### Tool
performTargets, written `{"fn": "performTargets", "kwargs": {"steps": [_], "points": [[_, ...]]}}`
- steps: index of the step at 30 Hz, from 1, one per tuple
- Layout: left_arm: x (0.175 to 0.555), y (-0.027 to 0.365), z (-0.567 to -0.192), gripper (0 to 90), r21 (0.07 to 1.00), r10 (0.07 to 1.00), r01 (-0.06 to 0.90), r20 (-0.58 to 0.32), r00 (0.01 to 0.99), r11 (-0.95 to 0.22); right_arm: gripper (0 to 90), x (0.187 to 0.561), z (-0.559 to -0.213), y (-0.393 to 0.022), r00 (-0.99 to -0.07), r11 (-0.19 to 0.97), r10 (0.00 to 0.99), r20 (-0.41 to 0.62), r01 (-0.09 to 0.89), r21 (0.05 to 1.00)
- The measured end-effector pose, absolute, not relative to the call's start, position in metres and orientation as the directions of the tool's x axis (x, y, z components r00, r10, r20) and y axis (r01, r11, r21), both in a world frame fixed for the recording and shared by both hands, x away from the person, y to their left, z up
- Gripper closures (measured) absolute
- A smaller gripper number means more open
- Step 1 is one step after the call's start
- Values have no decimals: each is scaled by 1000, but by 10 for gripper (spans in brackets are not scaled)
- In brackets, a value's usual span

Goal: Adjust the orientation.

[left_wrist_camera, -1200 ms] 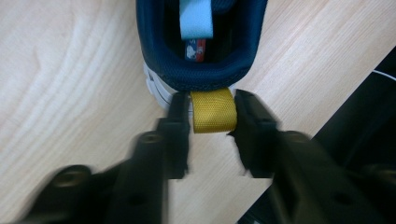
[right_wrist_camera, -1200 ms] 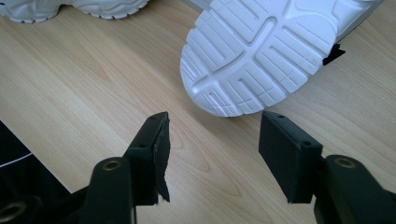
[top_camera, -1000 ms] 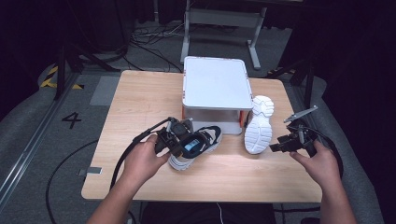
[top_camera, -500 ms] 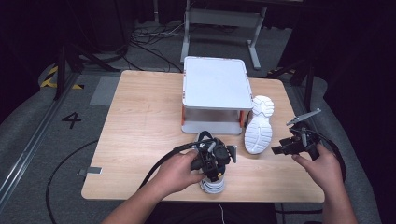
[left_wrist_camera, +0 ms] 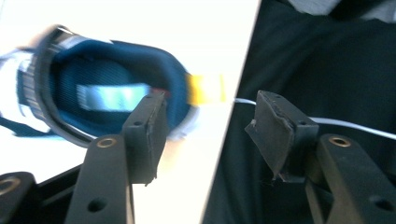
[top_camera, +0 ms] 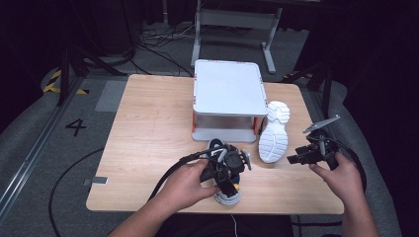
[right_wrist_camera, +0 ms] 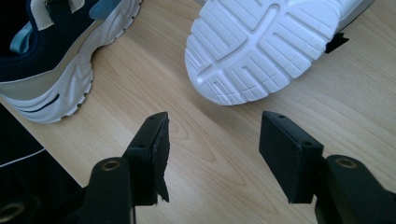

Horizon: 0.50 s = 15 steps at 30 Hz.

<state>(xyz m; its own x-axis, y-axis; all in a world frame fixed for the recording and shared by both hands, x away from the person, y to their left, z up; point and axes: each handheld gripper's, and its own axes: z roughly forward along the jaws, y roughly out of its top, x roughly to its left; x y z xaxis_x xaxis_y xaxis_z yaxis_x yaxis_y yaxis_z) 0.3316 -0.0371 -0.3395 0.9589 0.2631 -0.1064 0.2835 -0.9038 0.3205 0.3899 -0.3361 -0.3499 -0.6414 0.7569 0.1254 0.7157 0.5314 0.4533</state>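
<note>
A navy shoe with a white sole stands near the table's front edge, heel toward me. My left gripper hovers right over its heel. In the left gripper view the jaws have just been opening and stand open; nothing is between them. The shoe's navy opening and yellow heel tab lie just beyond the left jaw. A second shoe lies sole up, its white tread facing me. My right gripper is open over bare wood just short of that sole.
A white lidded box on a low stand sits at the table's middle back, right behind both shoes. The wooden table has open room on its left half. The front edge lies right under the navy shoe's heel.
My left gripper carried the navy shoe from left of centre to the front middle of the table, then opened and let go of its heel. The right gripper stayed put.
</note>
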Motion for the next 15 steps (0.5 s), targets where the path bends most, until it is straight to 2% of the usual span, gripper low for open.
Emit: {"fn": "performTargets", "kwargs": {"steps": [2, 4, 7, 8, 10, 11, 12, 15], "points": [[340, -43, -350, 404, 307, 244, 272, -126, 962, -912, 431, 390, -351, -334, -652, 542, 748, 124, 707, 455], [351, -51, -368, 411, 274, 264, 302, -167, 950, -913, 430, 390, -353, -331, -668, 557, 733, 128, 697, 451], [357, -56, -381, 504, 249, 249, 299, -214, 945, -921, 430, 391, -355, -328, -672, 566, 730, 125, 697, 440], [358, -61, -391, 538, 210, 253, 297, -213, 944, -931, 431, 392, -356, -329, -673, 568, 729, 124, 697, 438], [359, -63, -396, 580, 196, 253, 296, -218, 943, -935, 435, 392, -356, -330, -669, 564, 732, 126, 699, 439], [359, -65, -401, 660, 178, 247, 292, -237, 940, -940, 438, 392, -356, -331, -668, 561, 733, 129, 701, 441], [358, -66, -404, 676, 174, 236, 286, -260, 936, -942, 439, 392, -356, -331, -668, 559, 733, 132, 701, 442], [356, -66, -401, 719, 171, 234, 279, -244, 941, -945, 439, 392, -356, -331, -668, 559, 733, 131, 700, 444]]}}
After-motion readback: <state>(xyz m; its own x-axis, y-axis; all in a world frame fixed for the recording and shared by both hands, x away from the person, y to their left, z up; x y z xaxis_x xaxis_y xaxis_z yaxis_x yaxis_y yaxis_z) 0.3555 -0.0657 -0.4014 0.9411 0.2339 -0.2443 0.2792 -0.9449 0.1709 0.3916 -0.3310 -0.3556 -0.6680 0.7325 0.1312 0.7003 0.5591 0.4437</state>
